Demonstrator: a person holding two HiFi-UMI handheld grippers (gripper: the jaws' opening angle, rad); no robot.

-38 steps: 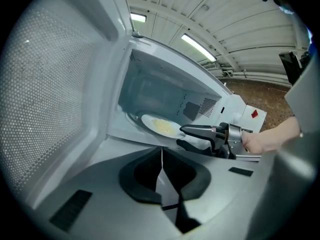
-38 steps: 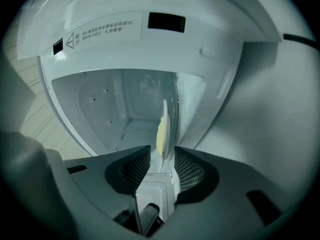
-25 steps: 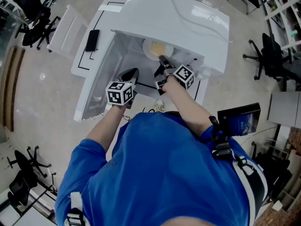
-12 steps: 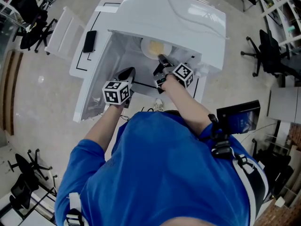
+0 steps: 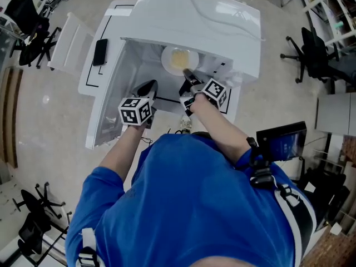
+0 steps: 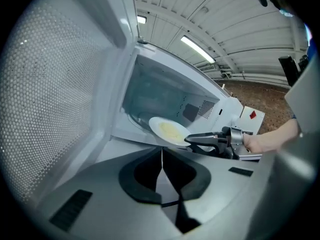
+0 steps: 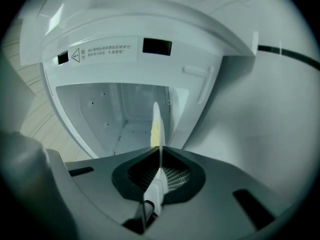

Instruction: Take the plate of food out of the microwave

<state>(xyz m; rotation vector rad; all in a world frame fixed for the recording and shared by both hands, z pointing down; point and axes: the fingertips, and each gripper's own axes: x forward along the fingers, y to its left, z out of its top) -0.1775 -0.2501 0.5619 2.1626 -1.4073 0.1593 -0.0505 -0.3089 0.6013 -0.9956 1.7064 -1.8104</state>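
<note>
**Plate nipped by its rim at the mouth of the microwave**

The plate (image 5: 179,60), white with pale yellow food in the middle, sits at the front opening of the microwave (image 5: 194,15), partly under its top edge. Its near rim lies between the tips of the right tongs (image 5: 189,78). The left tongs (image 5: 146,90) hang further left and nearer, well apart from the plate, beside the open door (image 5: 108,115).

The microwave stands on a white desk (image 5: 92,77), and a dark phone (image 5: 100,52) lies on the desk's left part. The door is swung out to the left. Around the desk is a pale polished floor (image 5: 44,93), with black office chairs (image 5: 317,54) to the right and far left. The person wears a blue shirt (image 5: 194,204).

The right tongs have just been closing, and their own view shows the plate edge-on, its rim clamped between the two jaws. From the left gripper view the same tips bite the plate's right edge. The left tongs are clenched, jaws pressed together with nothing between them and touching nothing.
</note>
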